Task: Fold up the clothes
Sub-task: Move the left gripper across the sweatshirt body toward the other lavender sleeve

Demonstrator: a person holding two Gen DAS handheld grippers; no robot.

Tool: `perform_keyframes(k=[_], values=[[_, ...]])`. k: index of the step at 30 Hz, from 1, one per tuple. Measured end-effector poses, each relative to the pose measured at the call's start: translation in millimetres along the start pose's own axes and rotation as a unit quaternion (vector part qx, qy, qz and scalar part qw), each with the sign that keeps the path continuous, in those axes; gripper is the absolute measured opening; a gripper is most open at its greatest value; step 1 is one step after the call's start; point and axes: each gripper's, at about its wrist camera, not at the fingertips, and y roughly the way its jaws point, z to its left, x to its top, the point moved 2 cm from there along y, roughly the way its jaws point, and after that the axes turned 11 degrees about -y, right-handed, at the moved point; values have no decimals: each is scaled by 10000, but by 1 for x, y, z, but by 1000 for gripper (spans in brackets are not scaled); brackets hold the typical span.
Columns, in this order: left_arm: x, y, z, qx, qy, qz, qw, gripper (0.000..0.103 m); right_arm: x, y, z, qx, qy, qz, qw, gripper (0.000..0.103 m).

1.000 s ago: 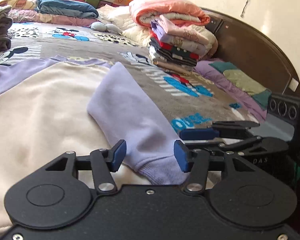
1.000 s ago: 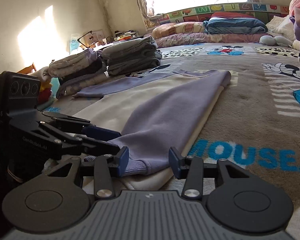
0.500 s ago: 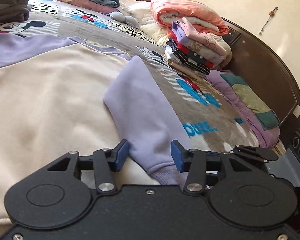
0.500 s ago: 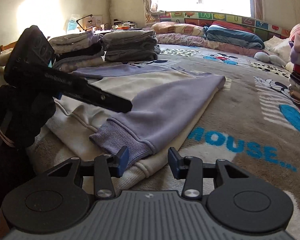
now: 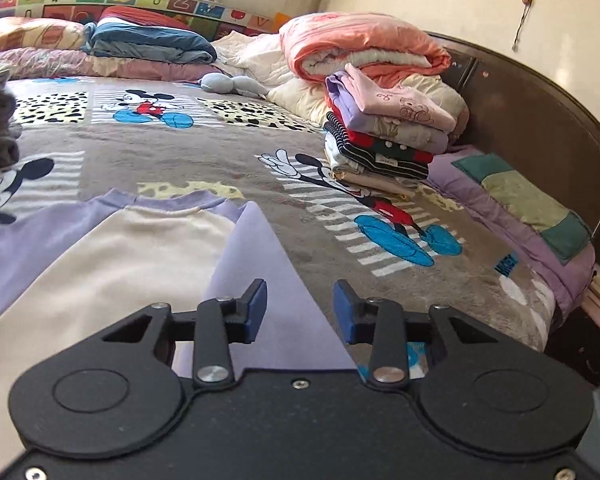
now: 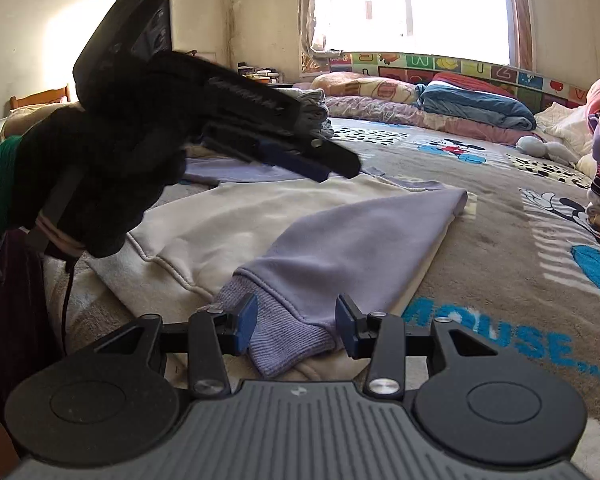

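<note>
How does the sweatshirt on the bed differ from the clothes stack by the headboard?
The sweatshirt lies spread flat, one lilac sleeve folded across it; the stack holds several garments already folded and piled. The sweatshirt is cream and lilac; the stack mixes pink, lilac, red and stripes. Both rest on the cartoon blanket.

Cream sweatshirt (image 6: 236,220) flat on bed, lilac sleeve (image 6: 352,248) folded across it

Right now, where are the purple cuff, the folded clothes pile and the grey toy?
cuff (image 6: 288,340), right wrist view, ribbed end.
clothes pile (image 5: 384,128), left wrist view, pile's front.
toy (image 5: 236,84), left wrist view, body.
</note>
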Motion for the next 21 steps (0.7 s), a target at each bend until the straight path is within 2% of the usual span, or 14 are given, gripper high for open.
perform_keyframes(k=[2,6,11,15,21], values=[[12,29,-9,59,163,237,9996,31,3,-2,-4,65,23,-211,9998,44],[21,85,-2,504,232,700,9960,30,-7,11,-12,243,302,-44,9992,44],[25,105,25,614,-169,909,9938,30,-11,23,-16,527,553,60,9971,44],[43,106,22,415,-350,800,9953,30,-13,24,-19,672,642,22,9957,44],[60,148,30,777,-500,1001,9907,30,-13,27,-21,799,691,12,9944,45]])
